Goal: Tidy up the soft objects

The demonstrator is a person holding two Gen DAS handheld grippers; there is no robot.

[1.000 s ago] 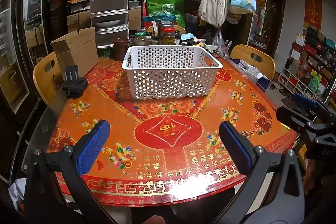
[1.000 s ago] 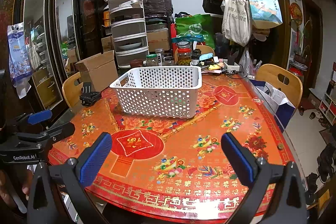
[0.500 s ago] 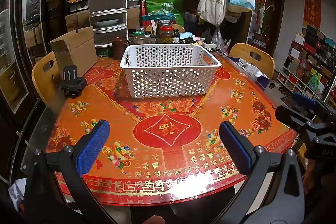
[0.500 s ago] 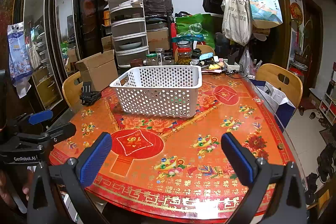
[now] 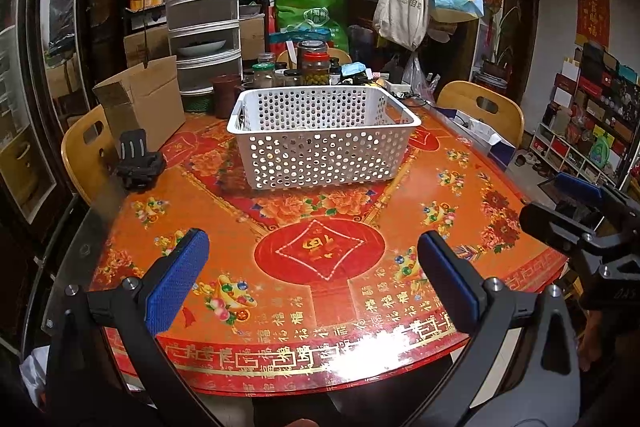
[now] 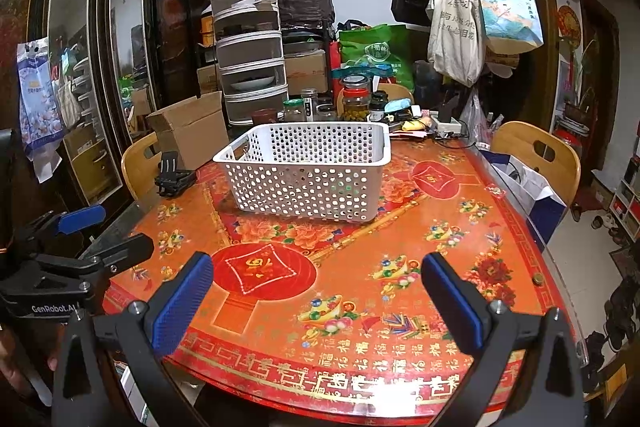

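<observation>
A white perforated plastic basket (image 5: 324, 137) stands on the red and orange patterned table (image 5: 320, 259); it also shows in the right wrist view (image 6: 308, 171). I cannot see what it holds. No soft object shows on the table. My left gripper (image 5: 312, 279) is open and empty above the table's near edge. My right gripper (image 6: 316, 295) is open and empty, also over the near edge. Each gripper shows in the other's view: the right gripper (image 5: 580, 211) at the far right, the left gripper (image 6: 80, 239) at the far left.
A black clamp-like object (image 5: 138, 163) lies at the table's left edge beside a cardboard box (image 5: 140, 103). Jars (image 5: 316, 67) and clutter crowd the table's far side. Wooden chairs (image 6: 536, 155) stand around it. A stacked food cover (image 5: 204, 11) rises behind.
Both views have shifted only slightly; the basket sits a touch lower and nearer in the left wrist view. Both grippers stay open and empty.
</observation>
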